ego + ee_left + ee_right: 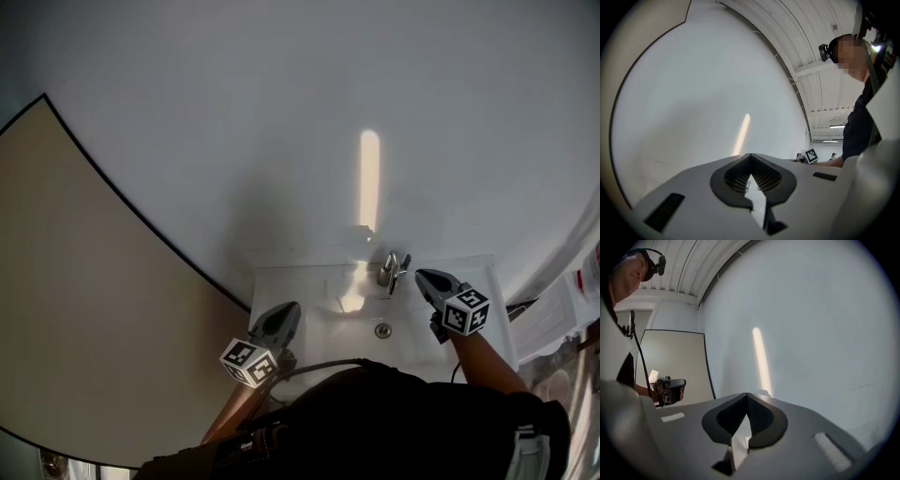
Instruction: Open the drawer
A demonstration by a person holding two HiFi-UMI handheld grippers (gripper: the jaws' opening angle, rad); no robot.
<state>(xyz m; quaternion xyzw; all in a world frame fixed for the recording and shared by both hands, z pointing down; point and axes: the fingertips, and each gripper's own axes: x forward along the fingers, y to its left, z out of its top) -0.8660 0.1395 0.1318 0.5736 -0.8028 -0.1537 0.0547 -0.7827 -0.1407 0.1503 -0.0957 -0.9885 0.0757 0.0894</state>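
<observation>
Evidently only the white wall (281, 94) faced both tools; the drawer showed nowhere (perhaps below the sink (286, 281)). With the left gripper (289, 311) and right gripper (424, 277) both pinched closed and empty, groping down blind risked knocking the faucet (392, 272).

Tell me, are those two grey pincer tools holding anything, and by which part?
Nothing is held. The grey left gripper and grey right gripper both have jaws together and empty, over the white ceramic sink.
</observation>
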